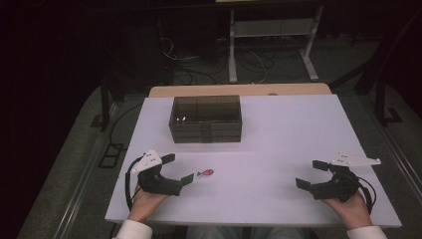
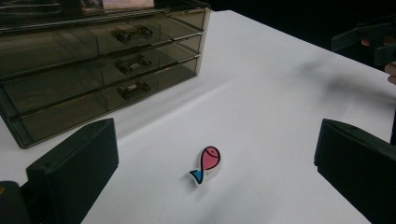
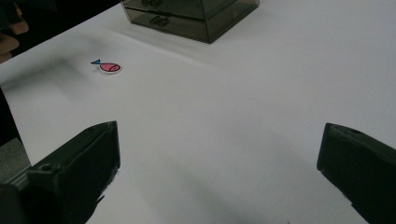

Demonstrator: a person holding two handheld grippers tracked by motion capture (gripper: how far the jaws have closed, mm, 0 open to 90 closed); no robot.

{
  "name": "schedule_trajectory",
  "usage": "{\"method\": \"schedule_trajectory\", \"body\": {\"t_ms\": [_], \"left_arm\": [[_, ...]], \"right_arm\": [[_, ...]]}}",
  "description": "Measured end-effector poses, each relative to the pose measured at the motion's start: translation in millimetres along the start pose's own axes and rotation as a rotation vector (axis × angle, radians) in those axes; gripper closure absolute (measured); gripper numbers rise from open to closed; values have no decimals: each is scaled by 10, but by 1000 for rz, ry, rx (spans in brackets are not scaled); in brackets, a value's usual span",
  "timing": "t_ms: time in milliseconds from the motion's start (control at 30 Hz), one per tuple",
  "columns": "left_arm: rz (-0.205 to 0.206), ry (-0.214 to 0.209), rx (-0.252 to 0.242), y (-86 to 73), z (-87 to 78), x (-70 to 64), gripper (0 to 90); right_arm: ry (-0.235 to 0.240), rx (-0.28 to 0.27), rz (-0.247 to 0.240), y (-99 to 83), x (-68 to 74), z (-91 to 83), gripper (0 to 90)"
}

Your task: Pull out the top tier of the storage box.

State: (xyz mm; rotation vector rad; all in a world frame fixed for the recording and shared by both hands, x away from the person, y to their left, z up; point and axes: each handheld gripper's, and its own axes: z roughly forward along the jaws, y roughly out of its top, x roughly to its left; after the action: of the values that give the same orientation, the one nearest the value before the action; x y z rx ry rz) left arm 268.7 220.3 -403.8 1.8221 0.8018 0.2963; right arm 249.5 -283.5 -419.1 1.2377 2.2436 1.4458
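A small pink fish-shaped piece (image 1: 205, 173) with a blue tail lies flat on the white table (image 1: 283, 129), near the front left. My left gripper (image 1: 178, 168) stands open just to its left, apart from it. In the left gripper view the fish (image 2: 206, 164) lies a little ahead of the left gripper (image 2: 217, 156), between the lines of its two jaws. A smoky see-through drawer unit (image 1: 205, 119) with three shut drawers (image 2: 93, 60) stands at the back middle. My right gripper (image 1: 310, 174) rests open at the front right, with nothing in it (image 3: 219, 163); the fish (image 3: 108, 66) lies far off.
Bare white tabletop spreads between the two grippers and right of the drawer unit (image 3: 191, 14). Behind the table are a wooden edge (image 1: 239, 90), a white frame's legs (image 1: 308, 59) and cables on a dark floor. The other hand (image 2: 390, 70) shows at the right edge.
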Motion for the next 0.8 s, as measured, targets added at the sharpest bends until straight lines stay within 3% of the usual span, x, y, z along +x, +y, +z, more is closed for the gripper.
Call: {"method": "schedule_trajectory", "body": {"t_ms": [533, 800], "left_arm": [[-5, 13, 9, -4, -19, -23, 0], [1, 3, 47, 4, 28, -48, 0]], "right_arm": [[4, 4, 1, -26, 8, -7, 0], [6, 0, 5, -32, 9, -13, 0]]}}
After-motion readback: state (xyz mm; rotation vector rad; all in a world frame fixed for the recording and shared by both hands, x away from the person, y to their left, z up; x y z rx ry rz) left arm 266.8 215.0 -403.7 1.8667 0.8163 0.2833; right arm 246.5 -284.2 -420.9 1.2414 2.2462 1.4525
